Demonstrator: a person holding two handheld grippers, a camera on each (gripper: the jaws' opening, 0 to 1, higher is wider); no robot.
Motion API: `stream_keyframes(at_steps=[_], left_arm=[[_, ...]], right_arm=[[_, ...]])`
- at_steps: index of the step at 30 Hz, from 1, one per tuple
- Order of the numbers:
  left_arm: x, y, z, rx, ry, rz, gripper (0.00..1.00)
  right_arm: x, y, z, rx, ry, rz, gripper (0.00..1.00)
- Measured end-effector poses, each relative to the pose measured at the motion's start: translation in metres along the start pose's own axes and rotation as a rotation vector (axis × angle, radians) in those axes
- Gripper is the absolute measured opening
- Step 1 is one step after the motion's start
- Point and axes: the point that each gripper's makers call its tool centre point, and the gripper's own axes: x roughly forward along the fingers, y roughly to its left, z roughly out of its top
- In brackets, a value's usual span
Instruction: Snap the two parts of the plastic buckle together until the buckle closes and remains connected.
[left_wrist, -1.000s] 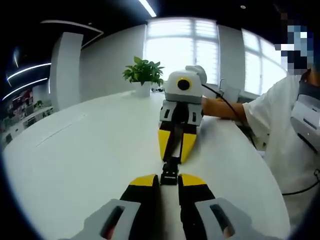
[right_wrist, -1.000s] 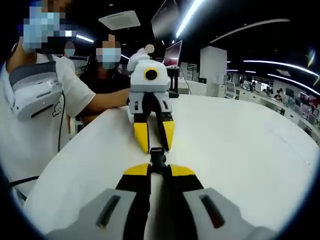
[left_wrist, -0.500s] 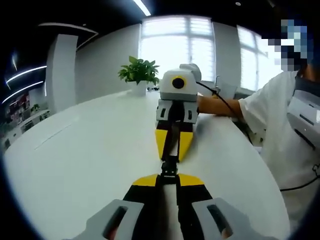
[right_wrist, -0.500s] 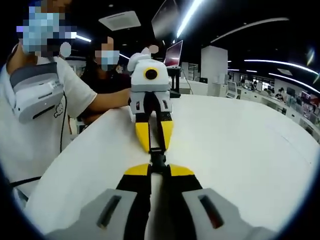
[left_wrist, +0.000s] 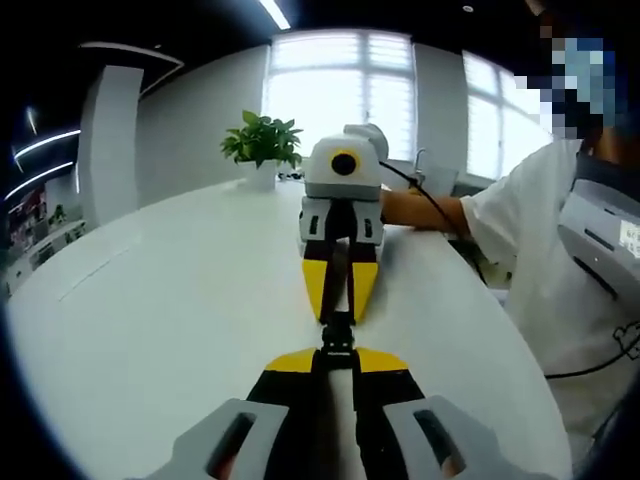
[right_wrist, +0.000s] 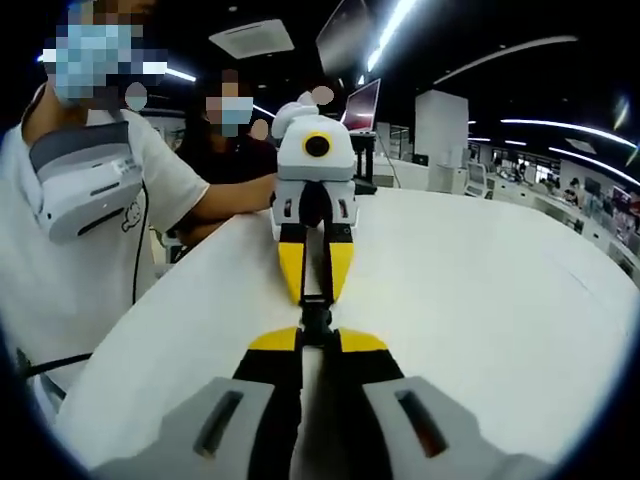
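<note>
The black plastic buckle (left_wrist: 337, 335) is held just above the white table (left_wrist: 150, 300), between two grippers that face each other tip to tip. My left gripper (left_wrist: 337, 354) is shut on the near half. Opposite it, my right gripper (left_wrist: 338, 310) is shut on the other half, a black strap running up between its yellow fingers. In the right gripper view the buckle (right_wrist: 316, 318) pokes out of my right gripper (right_wrist: 318, 340), and the left gripper (right_wrist: 316, 298) meets it from the far side. The halves touch; the join itself is too small to judge.
A potted plant (left_wrist: 262, 145) stands at the table's far end. A person in a white shirt (left_wrist: 540, 260) stands along the table edge, holding the grippers. A second person (right_wrist: 235, 130) and a screen (right_wrist: 362, 105) are behind. The table (right_wrist: 480, 300) spreads wide on the other side.
The two grippers have drawn closer, tip to tip, and the gap between the buckle halves has closed. Both stay shut.
</note>
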Motion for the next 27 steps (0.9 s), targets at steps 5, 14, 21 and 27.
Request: stream_keyframes(at_steps=[5, 14, 21, 27], left_arm=[[-0.0006, -0.0025, -0.0003, 0.004, 0.006, -0.005, 0.1], [-0.0011, -0.0045, -0.0003, -0.012, 0.012, -0.009, 0.09], [0.0008, -0.0071, 0.0004, 0.015, 0.021, 0.002, 0.09], [0.0015, -0.0073, 0.0006, 0.019, 0.02, -0.002, 0.09]], right_arm=[[0.0008, 0.0019, 0.0002, -0.003, 0.007, 0.006, 0.09], [0.0009, 0.0042, 0.0003, -0.009, 0.015, 0.017, 0.09], [0.0022, 0.0053, 0.0015, -0.014, 0.018, 0.019, 0.08], [0.0027, 0.0067, 0.0016, -0.026, 0.01, 0.029, 0.08]])
